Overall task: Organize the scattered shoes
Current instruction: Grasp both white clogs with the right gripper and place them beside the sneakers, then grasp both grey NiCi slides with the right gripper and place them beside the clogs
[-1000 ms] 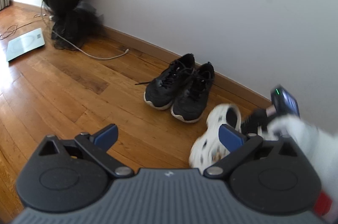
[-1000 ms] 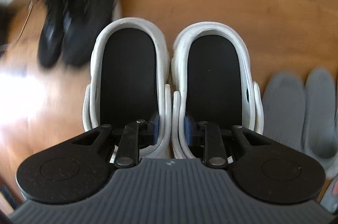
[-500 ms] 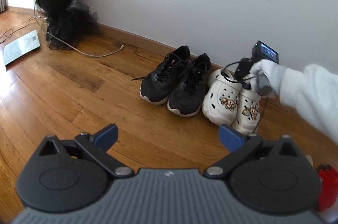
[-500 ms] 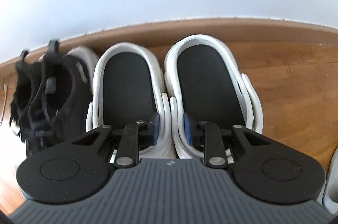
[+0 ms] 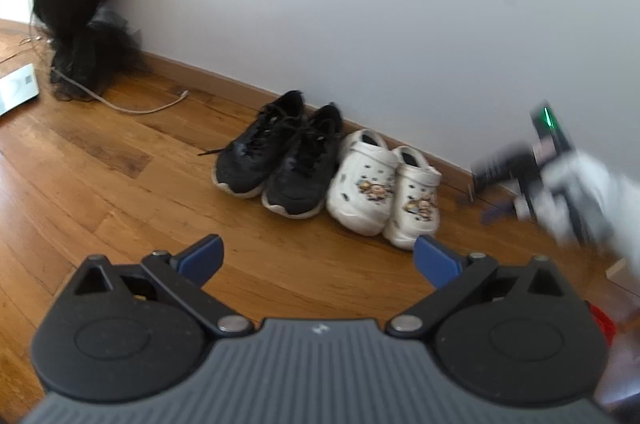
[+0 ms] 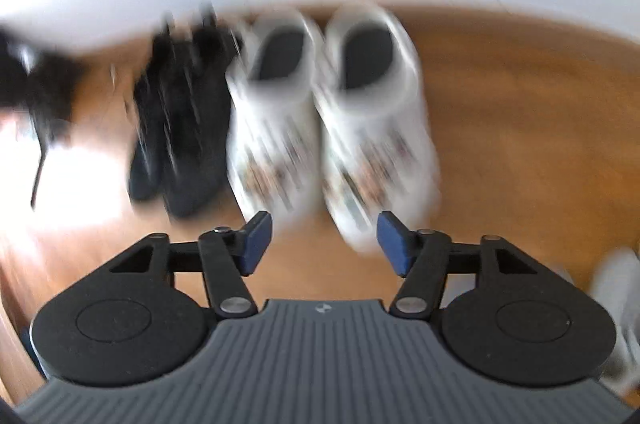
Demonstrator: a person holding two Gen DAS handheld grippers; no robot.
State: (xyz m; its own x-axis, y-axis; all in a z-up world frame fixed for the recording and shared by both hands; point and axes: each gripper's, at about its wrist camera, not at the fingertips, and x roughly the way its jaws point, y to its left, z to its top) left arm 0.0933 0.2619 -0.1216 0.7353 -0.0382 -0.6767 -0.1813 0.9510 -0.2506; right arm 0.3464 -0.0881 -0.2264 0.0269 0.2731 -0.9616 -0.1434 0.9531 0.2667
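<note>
A pair of white clogs [image 5: 384, 187] with cartoon charms stands side by side against the wall, right of a pair of black sneakers [image 5: 280, 163]. Both pairs also show, blurred, in the right wrist view: the white clogs [image 6: 332, 119] and the black sneakers [image 6: 180, 127]. My left gripper [image 5: 318, 256] is open and empty, held back from the shoes. My right gripper [image 6: 324, 240] is open and empty, just in front of the clogs' toes. It appears blurred at the right of the left wrist view [image 5: 540, 167].
A black bag or bundle [image 5: 76, 11] leans in the far left corner with a white cable [image 5: 132, 107] on the floor. A white flat scale [image 5: 16, 91] lies at the left edge. Something red [image 5: 600, 320] and a grey object [image 6: 616, 304] sit at the right edges.
My right gripper has opened, let go of the white clogs against the wall and pulled back from them. My left gripper stays open and has shifted little.
</note>
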